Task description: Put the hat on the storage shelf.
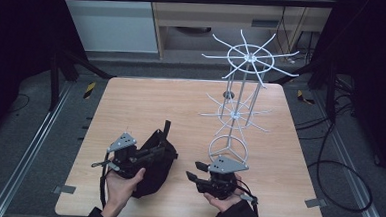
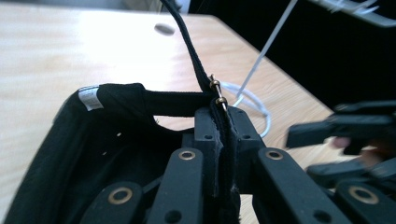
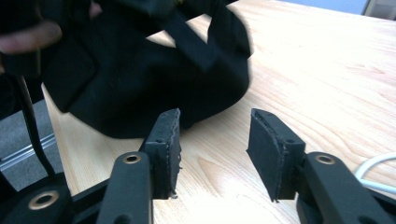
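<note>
The black cap (image 1: 153, 159) lies crown-down on the wooden table (image 1: 146, 101), its hollow turned up; nothing sits inside it in the left gripper view, which shows a bare dark lining with a small white label (image 2: 89, 99) sewn near the rim. It is soft black cloth with a narrow back strap (image 2: 194, 56) that rises from the rim and carries a small brass clasp (image 2: 217, 93). The left gripper (image 1: 151, 154) is pressed together on that strap, just below the clasp, with the cloth pinched between its pads. The right gripper (image 1: 193, 171) hangs just right of the cap, its jaws spread with only bare wood between them. The white wire rack (image 1: 241, 98) stands behind and to the right of the cap, its ring base near the right gripper. Left of and behind the cap the tabletop is open wood; the near edge lies close in front of the cap.
</note>
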The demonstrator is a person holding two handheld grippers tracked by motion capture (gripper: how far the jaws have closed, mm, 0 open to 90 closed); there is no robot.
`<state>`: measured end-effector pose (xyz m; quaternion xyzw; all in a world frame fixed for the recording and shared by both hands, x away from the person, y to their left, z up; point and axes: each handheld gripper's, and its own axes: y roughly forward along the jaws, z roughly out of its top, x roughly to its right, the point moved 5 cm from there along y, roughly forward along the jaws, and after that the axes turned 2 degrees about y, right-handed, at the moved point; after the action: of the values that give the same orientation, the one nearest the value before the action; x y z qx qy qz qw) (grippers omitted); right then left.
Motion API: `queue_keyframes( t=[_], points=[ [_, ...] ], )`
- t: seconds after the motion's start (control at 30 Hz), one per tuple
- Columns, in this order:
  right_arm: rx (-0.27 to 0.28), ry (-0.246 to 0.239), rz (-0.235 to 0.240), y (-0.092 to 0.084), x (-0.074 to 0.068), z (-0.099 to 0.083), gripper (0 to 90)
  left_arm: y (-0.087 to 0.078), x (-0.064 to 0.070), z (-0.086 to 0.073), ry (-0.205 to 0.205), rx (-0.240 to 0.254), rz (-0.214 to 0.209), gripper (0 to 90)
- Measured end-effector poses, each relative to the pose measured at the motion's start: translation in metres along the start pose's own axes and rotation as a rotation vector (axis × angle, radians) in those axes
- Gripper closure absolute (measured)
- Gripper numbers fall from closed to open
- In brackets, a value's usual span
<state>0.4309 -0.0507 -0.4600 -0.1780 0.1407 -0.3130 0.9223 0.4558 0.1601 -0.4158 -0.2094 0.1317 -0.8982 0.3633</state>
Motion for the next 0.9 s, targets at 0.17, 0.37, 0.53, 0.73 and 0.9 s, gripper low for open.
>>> queue_keyframes(
  t=[0.17, 0.37, 0.53, 0.73, 0.9],
  points=[
    [-0.014, -0.018, 0.01, 0.009, -0.005, -0.002, 49.0, -0.009, 0.008, 0.009, 0.016, 0.044, -0.042, 83.8],
    [-0.013, -0.013, -0.004, 0.02, -0.008, -0.002, 44.3, -0.017, 0.025, 0.017, 0.068, 0.082, -0.08, 83.9],
    [0.008, 0.023, -0.007, 0.023, -0.005, -0.002, 36.7, -0.017, 0.032, 0.017, 0.102, 0.088, -0.082, 83.9],
    [0.003, 0.065, 0.038, 0.028, -0.01, -0.003, 30.9, -0.017, 0.031, 0.017, 0.109, 0.101, -0.06, 83.9],
    [-0.023, 0.087, 0.062, 0.034, -0.014, -0.007, 26.7, -0.019, 0.028, 0.018, 0.101, 0.128, -0.048, 84.0]
  ],
)
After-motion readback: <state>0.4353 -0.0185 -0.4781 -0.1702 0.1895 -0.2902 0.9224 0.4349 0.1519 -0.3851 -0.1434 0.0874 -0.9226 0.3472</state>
